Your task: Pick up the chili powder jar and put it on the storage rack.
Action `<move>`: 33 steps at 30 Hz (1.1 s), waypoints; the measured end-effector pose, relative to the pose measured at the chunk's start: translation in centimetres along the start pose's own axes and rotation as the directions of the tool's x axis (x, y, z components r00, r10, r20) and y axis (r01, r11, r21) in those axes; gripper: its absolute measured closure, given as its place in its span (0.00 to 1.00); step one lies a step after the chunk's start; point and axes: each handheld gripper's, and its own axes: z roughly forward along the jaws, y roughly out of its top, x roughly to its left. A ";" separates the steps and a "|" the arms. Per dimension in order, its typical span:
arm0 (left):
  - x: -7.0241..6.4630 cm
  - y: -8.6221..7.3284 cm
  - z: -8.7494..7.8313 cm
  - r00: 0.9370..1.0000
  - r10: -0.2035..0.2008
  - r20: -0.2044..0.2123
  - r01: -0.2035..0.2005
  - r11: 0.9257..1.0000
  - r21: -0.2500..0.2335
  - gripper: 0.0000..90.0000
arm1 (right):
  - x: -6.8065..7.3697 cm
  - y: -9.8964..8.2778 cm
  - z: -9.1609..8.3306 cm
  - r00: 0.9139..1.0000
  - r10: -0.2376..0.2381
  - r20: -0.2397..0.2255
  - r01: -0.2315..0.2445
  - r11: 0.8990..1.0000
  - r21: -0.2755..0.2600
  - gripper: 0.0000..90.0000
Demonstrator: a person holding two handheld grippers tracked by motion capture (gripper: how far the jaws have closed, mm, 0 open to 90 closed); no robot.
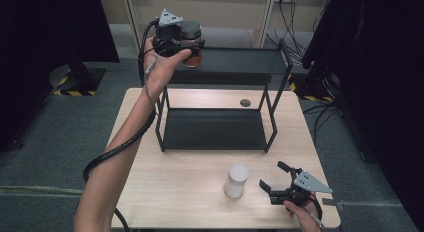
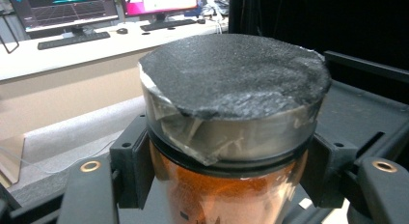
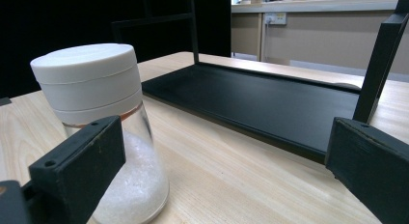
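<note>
Holding an amber jar (image 1: 192,44) with a dark lid (image 2: 231,74) up at the far left, level with the top shelf (image 1: 235,60) of the black two-tier rack (image 1: 215,127), over that shelf's left end: left gripper (image 1: 186,46), jaws clamped on the jar's neck just under the lid. Seen in the left gripper view as orange-brown contents behind clear glass, lid top rough and black, clear tape creased around the lid's side; no label or printed word readable on it. Far behind in that view, a pale counter with monitors (image 2: 67,9) and keyboards, screen writing too small to read. Resting low at the near right of the wooden table (image 1: 165,192): right gripper (image 1: 276,179), jaws spread wide, nothing between the pads, pointed left toward a clear jar (image 1: 236,181) with a white lid and white powder inside. Standing upright on the bare wood, that jar, just beside the gripper's left jaw in the right gripper view and near the rack's lower tray (image 3: 270,103); touching or not, cannot tell. Plain white lid, no brand or text visible. Small dark round hole (image 1: 245,102) in the tabletop beyond the lower tray.
</note>
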 end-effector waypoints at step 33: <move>0.2 -1.6 1.8 0.999 -0.026 -0.029 0.025 1.000 -0.012 0.35 | -0.1 -0.1 0.1 1.000 0.005 -0.004 -0.005 1.000 0.002 0.01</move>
